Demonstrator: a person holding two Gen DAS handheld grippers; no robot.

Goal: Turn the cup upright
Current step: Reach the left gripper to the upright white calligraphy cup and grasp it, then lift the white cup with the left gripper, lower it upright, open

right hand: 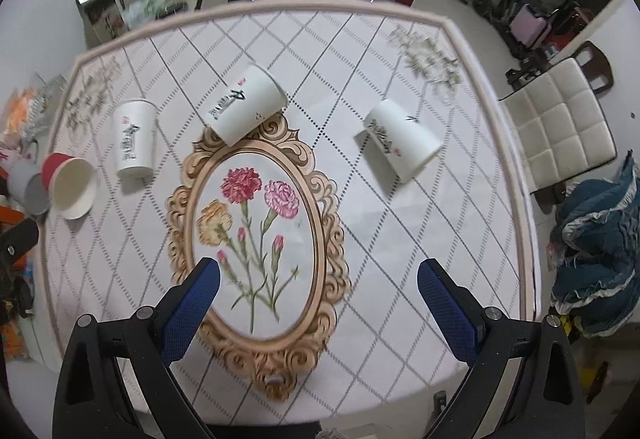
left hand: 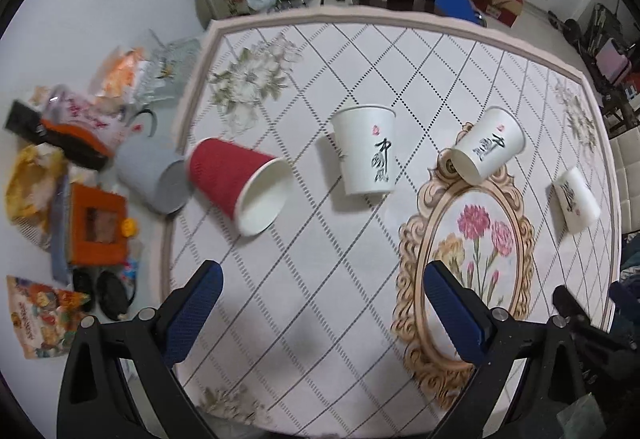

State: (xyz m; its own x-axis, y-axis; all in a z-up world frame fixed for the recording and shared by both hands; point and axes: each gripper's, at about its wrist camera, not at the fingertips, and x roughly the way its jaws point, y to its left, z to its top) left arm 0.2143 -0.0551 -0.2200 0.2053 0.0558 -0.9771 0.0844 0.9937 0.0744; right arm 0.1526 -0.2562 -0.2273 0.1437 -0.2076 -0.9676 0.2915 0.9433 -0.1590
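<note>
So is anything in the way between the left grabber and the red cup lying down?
Nothing visible. The left gripper, jaws open, hangs over bare tablecloth, and the red cup lies on its side ahead to the left. The white cup stands off to the right.

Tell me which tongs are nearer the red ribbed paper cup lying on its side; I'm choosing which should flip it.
Left. The left tongs hang open just short of the red ribbed paper cup; from the right tongs it lies far off left.
</note>
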